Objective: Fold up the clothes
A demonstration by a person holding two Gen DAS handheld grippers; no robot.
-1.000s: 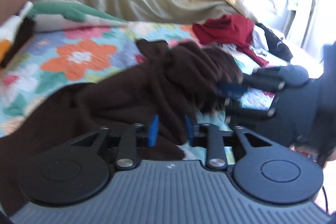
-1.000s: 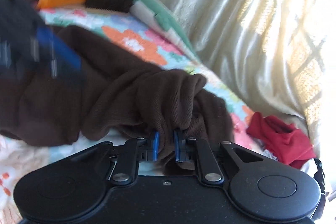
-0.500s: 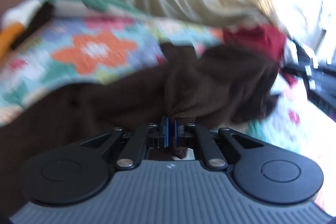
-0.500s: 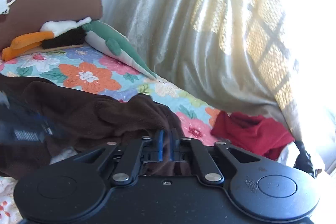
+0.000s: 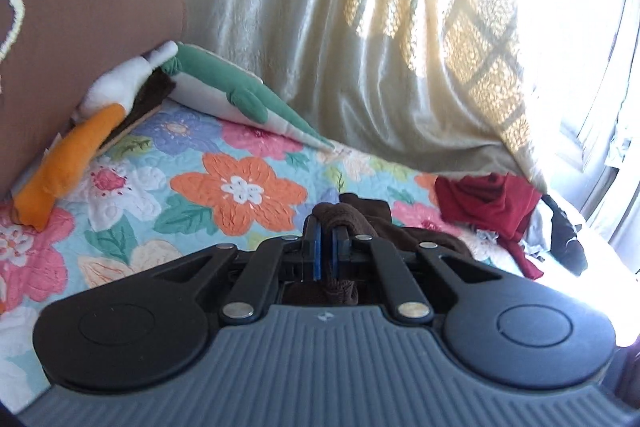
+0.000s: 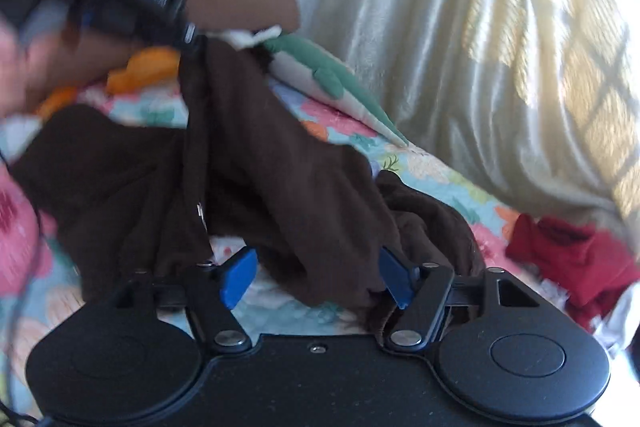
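The left claw (image 5: 325, 247) is clamped tight on a fold of the brown garment (image 5: 352, 217), the cloth bunched over and between its blue pads (image 5: 316, 251). In the right wrist view that same claw (image 6: 190, 37) appears blurred at the upper left, with the garment (image 6: 280, 179) hanging from it in a long drape down onto the bed. The right claw (image 6: 316, 277) has its jaws opening wide; the lower part of the brown cloth hangs between its blue pads (image 6: 238, 277) and lies against the right-hand one, but the pads do not press on it. The rest of the garment is heaped on the floral quilt (image 5: 236, 187) that covers the bed. A red garment (image 5: 488, 199) lies crumpled further along the quilt, near the foot of the pale curtain (image 5: 360, 27), well apart from the brown one. At the head of the bed a white, orange and green plush toy (image 5: 120, 99) rests against a brown board (image 5: 80, 7). Sunlight falls through the curtain in a grid pattern.
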